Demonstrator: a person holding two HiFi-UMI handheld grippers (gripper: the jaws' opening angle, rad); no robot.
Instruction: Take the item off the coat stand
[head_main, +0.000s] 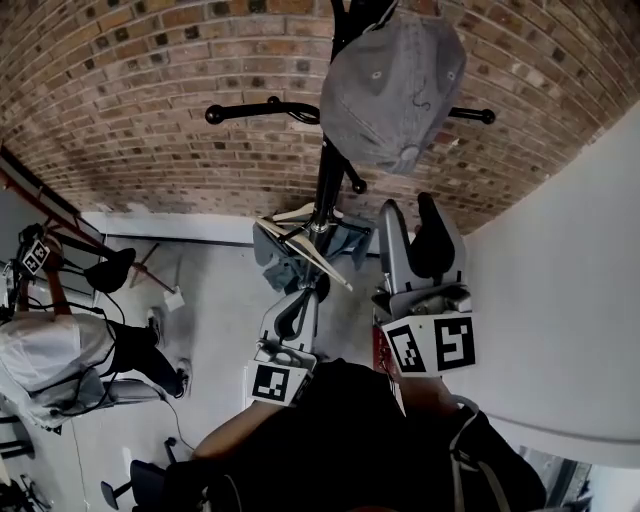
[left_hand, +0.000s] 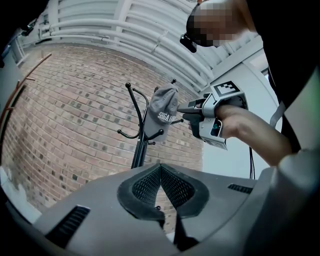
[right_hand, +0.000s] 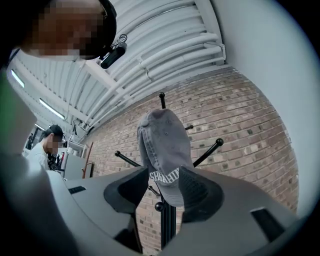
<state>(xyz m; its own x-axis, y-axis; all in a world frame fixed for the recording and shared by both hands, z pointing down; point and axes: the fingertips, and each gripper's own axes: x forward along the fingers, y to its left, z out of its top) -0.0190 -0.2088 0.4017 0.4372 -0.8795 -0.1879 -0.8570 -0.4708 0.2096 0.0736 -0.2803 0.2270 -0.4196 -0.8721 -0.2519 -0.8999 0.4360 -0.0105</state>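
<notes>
right tool spread wide, brim of grey cap between its jaws, unpinched.

So the grey cap hangs on the black coat stand in the upper middle of the frame, with a brick wall behind it. The right tongs sit just below the cap, a bit right of centre, jaws clearly apart with nothing pinched in them. The left tongs hang lower, near the centre, by the stand's pole. A plain white wall fills the right side, and another person sits at the far left edge.
</notes>
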